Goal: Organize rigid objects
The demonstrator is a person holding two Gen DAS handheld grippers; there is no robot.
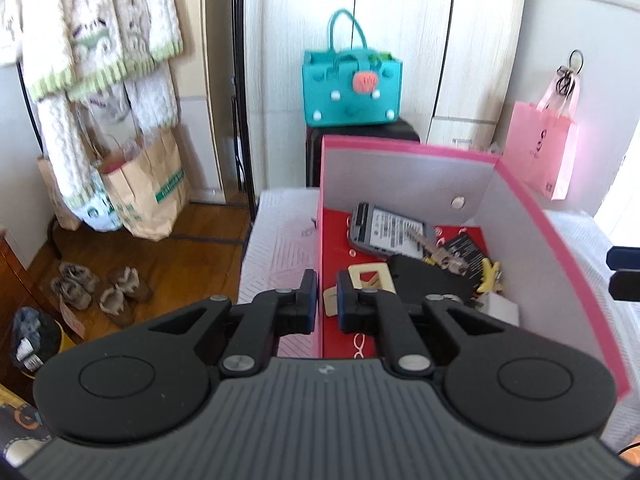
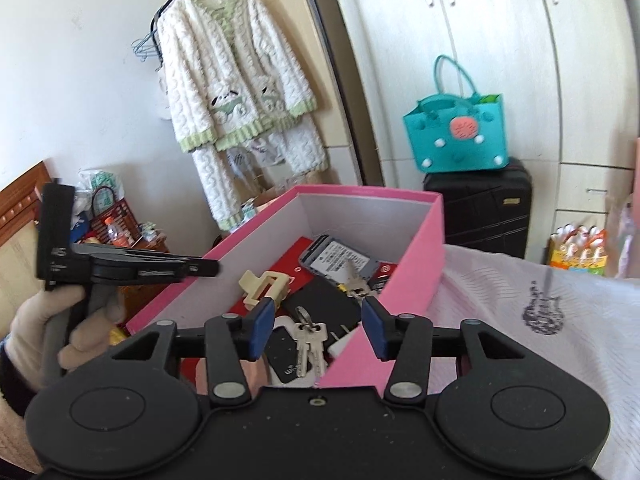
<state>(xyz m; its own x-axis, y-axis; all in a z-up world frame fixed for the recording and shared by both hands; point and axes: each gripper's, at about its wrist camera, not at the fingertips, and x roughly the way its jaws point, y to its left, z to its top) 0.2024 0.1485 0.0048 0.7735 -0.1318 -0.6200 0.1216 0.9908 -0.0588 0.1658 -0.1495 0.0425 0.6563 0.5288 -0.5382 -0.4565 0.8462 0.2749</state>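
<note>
Pinching the pink box (image 1: 520, 184) wall, left gripper (image 1: 323, 300) jaws near-closed, right gripper (image 2: 318, 330) half-open, empty; keys (image 2: 308, 344) at 12 o'clock, stiff, slippery, grab bows.

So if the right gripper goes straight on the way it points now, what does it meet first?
Probably the bunch of keys lying in the pink box, just ahead between the open fingers of the right gripper. The box's near right wall is close too; depth is unclear.
</note>
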